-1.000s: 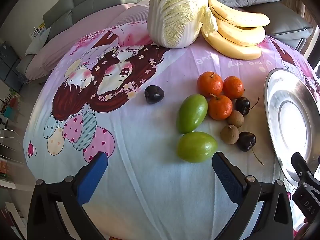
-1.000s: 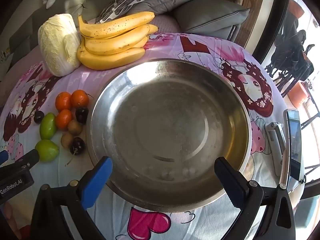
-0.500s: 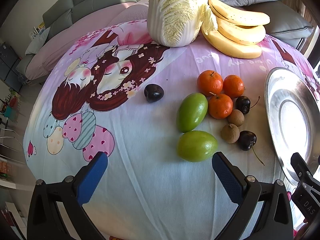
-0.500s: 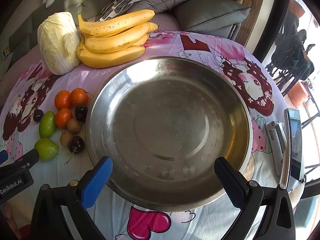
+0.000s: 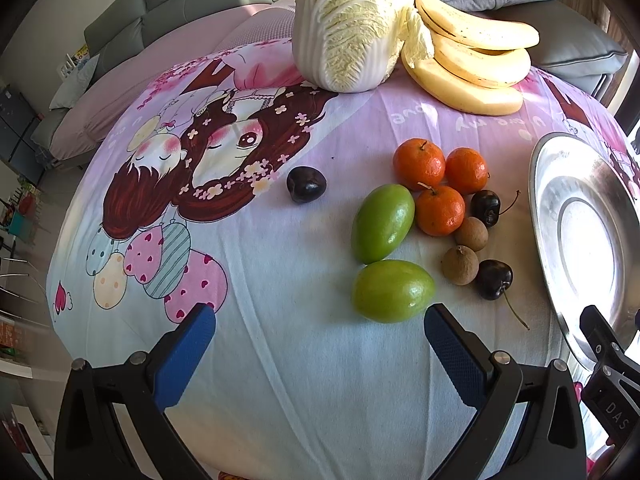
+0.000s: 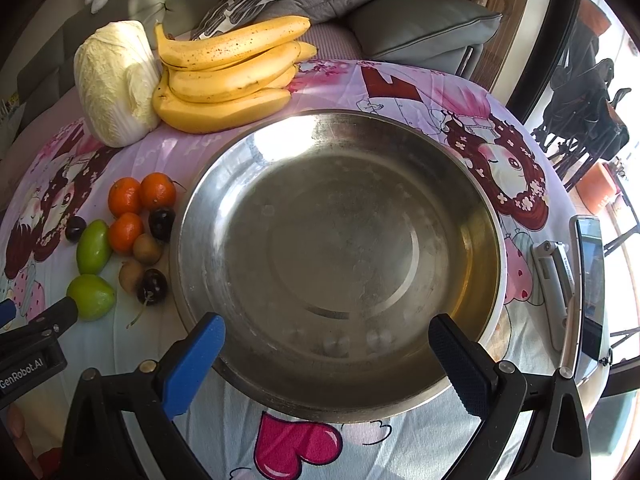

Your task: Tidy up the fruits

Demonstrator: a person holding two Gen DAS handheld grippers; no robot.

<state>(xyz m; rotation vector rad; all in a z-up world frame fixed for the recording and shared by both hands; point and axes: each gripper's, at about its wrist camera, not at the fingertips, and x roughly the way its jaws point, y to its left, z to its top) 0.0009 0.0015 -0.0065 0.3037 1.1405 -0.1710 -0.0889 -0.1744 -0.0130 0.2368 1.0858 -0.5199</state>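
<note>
- Metal bowl [image 6: 340,264] has nothing in it yet, so no fruit is sorted.
- All small fruits [image 5: 424,220] sit on the worktop [image 5: 280,360] at 9 o'clock of the bowl; bananas [image 6: 228,76] at 11.
- Left hand-held gripper [image 5: 320,352] & right hand-held gripper [image 6: 328,356]: both wide open, holding nothing.

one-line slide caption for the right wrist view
Open right gripper poised over an empty steel basin, with small fruits, bananas and a cabbage waiting alongside.
</note>
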